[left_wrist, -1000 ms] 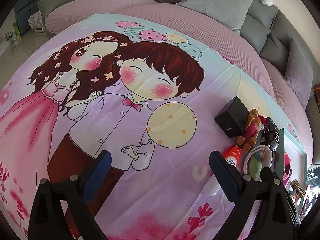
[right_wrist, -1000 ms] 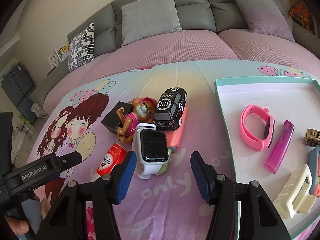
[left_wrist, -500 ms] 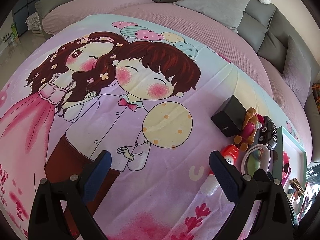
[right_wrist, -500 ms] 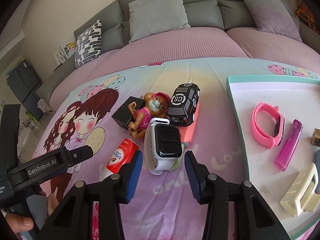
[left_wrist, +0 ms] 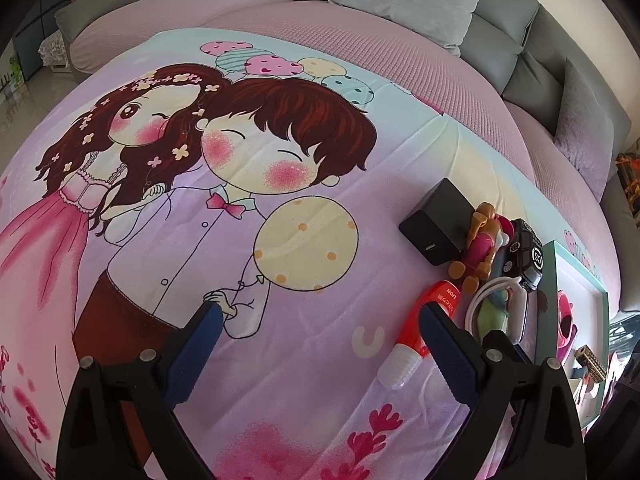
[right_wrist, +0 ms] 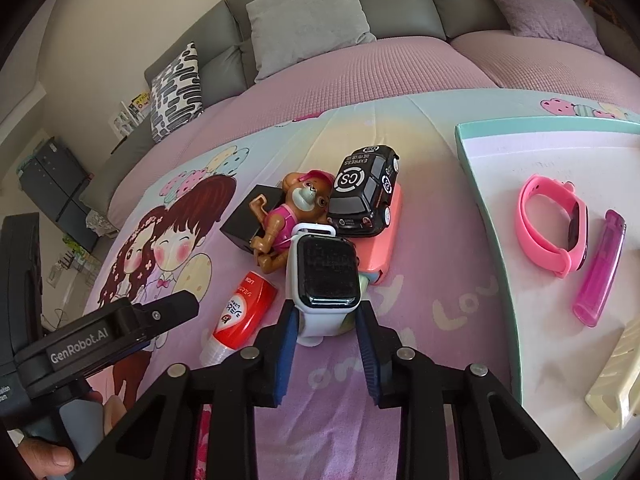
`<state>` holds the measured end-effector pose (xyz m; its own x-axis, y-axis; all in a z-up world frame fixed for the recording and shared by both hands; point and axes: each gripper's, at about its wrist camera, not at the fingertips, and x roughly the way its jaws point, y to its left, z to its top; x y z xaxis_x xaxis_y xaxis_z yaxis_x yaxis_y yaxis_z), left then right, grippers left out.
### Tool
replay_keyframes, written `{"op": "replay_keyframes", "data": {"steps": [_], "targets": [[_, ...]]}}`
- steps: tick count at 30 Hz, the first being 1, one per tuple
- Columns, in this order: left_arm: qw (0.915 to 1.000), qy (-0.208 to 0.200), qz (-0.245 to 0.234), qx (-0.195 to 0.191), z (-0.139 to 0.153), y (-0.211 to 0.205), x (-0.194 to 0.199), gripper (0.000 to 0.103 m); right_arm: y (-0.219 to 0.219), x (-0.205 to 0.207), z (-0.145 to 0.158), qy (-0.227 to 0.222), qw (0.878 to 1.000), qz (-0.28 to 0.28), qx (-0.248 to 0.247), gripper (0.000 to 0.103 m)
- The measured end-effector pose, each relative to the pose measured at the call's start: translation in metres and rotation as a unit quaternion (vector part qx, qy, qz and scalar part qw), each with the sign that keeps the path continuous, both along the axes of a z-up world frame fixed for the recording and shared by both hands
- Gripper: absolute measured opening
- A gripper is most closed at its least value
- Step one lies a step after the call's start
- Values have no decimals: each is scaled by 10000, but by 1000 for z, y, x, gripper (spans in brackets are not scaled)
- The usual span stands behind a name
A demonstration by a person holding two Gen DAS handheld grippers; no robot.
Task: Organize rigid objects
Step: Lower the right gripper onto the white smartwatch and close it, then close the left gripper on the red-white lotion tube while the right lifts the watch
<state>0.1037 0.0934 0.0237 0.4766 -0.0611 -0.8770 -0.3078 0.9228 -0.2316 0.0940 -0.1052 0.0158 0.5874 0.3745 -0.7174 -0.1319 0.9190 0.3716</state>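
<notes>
A white smartwatch (right_wrist: 325,276) with a dark screen lies in a pile on the printed blanket. My right gripper (right_wrist: 326,322) has its jaws closed in around the watch's near strap, touching or almost touching it. Beside the watch lie a brown toy dog (right_wrist: 294,216), a black toy car (right_wrist: 366,190), a pink case (right_wrist: 382,244), a black box (right_wrist: 250,220) and a red tube (right_wrist: 242,314). My left gripper (left_wrist: 318,320) is open and empty over the blanket, left of the red tube (left_wrist: 424,328) and the watch (left_wrist: 500,308).
A white tray with a teal rim (right_wrist: 480,208) at the right holds a pink band (right_wrist: 554,224), a magenta lighter (right_wrist: 600,272) and a cream clip (right_wrist: 618,376). Grey sofa cushions (right_wrist: 308,20) stand behind. The left gripper's body (right_wrist: 104,340) is at lower left.
My right gripper has moved forward to the watch and narrowed its jaws around the strap. The left gripper has drifted slightly, staying open.
</notes>
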Motion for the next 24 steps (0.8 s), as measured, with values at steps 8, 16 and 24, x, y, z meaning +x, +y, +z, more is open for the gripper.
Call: {"op": "replay_keyframes", "data": {"steps": [8,16,24], "targets": [[9998,11,-186,57,1,-10,3,98,-10,-3,11,-158,9997,-143,80,21],[9992,80,-376,141,-1,-22,6,98,-24,-4,21,-232,9992,-322,83,19],[9972,206,-659,289,-7,-38,12,98,-39,-6,26,-257,9981,-554,32,19]]}}
